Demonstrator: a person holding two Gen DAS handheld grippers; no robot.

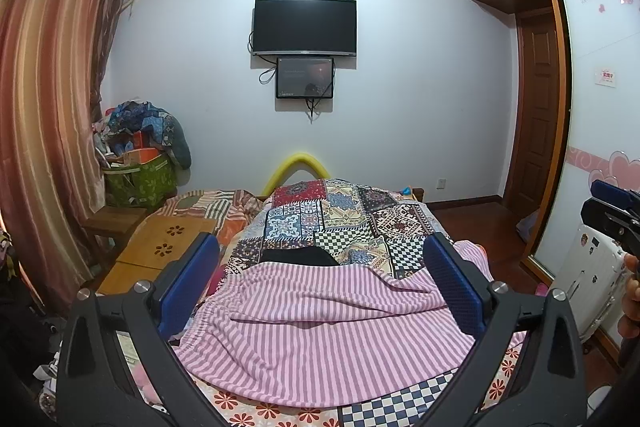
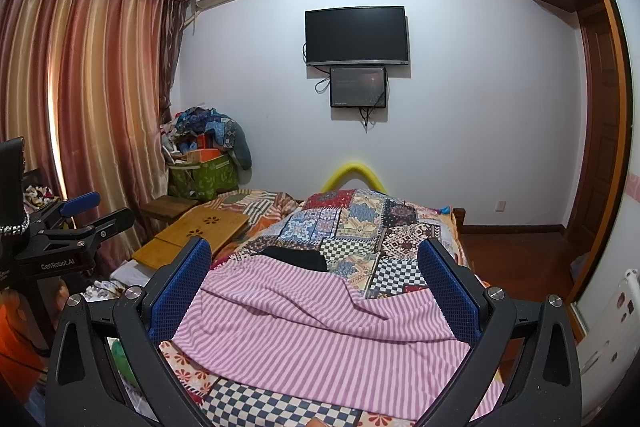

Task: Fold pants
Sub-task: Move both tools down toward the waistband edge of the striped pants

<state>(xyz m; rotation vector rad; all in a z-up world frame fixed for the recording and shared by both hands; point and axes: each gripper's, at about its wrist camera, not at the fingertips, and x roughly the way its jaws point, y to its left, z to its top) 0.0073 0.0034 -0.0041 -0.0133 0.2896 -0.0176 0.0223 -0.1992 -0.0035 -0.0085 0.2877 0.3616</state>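
Both my tongs, left (image 1: 320,283) and right (image 2: 316,287), gape empty above the striped pants (image 1: 320,327), rumpled (waistband leftward): folding not yet begun.

The loose cotton pants (image 1: 328,339) are pink with thin white stripes. They lie on a patchwork bedspread (image 1: 340,219) of red, blue, cream and black-and-white check squares; its near edge shows orange flowers. Both grippers have black arms and blue pads (image 2: 180,291). On the left hang curtains (image 2: 80,87) striped red, brown and gold. The far wall (image 1: 400,87) is pale lilac-white, with a black television (image 1: 305,26).
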